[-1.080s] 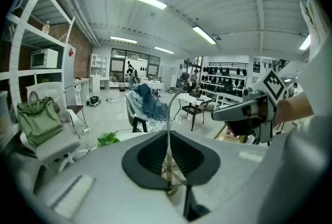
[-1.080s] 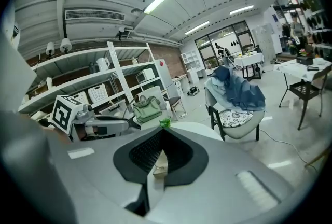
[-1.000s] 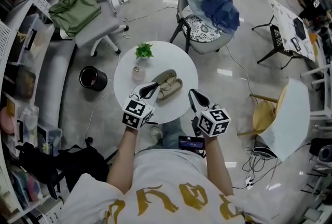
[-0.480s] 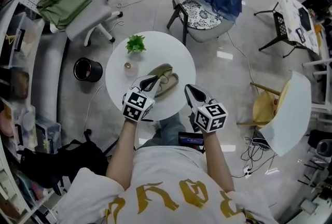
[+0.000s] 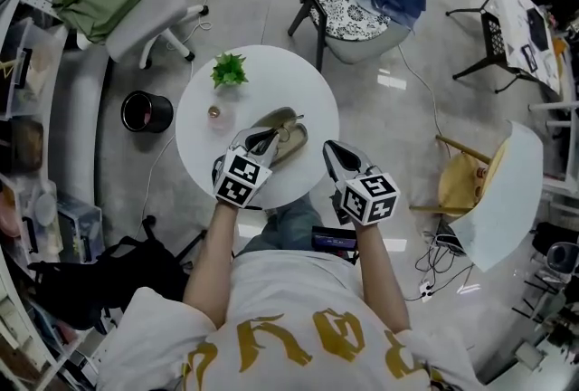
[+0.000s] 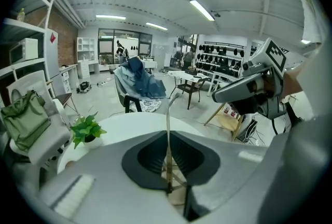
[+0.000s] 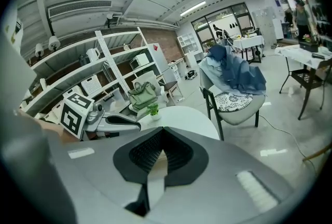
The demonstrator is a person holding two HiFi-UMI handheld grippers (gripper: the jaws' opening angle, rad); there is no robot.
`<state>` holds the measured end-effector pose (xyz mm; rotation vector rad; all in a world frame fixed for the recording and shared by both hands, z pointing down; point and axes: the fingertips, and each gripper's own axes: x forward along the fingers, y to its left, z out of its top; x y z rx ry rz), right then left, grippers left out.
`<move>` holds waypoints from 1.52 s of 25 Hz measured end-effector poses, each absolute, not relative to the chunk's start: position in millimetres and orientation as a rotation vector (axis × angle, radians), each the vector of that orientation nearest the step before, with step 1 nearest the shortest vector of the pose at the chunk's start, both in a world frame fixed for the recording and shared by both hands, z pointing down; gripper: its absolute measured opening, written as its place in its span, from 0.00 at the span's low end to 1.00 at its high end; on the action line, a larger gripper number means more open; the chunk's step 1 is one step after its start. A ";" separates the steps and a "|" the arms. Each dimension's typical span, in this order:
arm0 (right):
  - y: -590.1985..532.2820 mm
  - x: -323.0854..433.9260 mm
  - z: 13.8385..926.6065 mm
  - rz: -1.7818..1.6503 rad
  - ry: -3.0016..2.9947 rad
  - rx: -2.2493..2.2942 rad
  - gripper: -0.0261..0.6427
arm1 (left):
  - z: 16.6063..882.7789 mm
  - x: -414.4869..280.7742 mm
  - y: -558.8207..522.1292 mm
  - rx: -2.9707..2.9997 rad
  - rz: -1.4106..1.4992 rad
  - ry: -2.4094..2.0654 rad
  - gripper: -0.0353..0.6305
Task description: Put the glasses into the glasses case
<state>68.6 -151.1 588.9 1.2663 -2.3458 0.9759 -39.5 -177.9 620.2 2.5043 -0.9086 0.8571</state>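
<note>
The left claw (image 5: 262, 141) is clamped on the glasses (image 6: 167, 129), its jaws pinching one thin temple arm that rises straight up between them; the rest of the frame hangs low over the open, beige glasses case (image 5: 289, 141), and I cannot tell whether it touches the case. The case lies near the middle of the round white surface (image 5: 308, 90), just beyond the left claw's tips. The right claw (image 5: 333, 151) hovers at the near right edge of the surface, jaws together with nothing between them, well apart from the case. A small potted plant (image 5: 229, 70) stands at the far left of the surface. On the floor beyond, a chair (image 5: 348, 14) carries blue clothing.
</note>
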 end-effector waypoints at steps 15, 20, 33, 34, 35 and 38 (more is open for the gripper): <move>-155.3 62.6 612.5 1.032 -2.307 1.202 0.07 | 689.3 -47.0 -176.2 2.359 1.129 -0.828 0.08; -165.4 65.9 614.8 1.029 -2.301 1.186 0.07 | 703.2 -41.4 -182.7 2.329 1.163 -0.816 0.08; -168.3 69.9 617.4 1.040 -2.305 1.170 0.07 | 721.5 -36.2 -172.8 2.303 1.299 -0.758 0.19; -167.1 70.5 617.3 1.040 -2.305 1.171 0.07 | 721.0 -35.6 -173.2 2.305 1.300 -0.762 0.20; -165.6 71.5 617.2 1.041 -2.305 1.172 0.07 | 720.1 -35.1 -173.6 2.307 1.299 -0.769 0.21; -160.9 75.9 616.3 1.041 -2.303 1.184 0.07 | 716.5 -34.9 -174.3 2.309 1.287 -0.799 0.23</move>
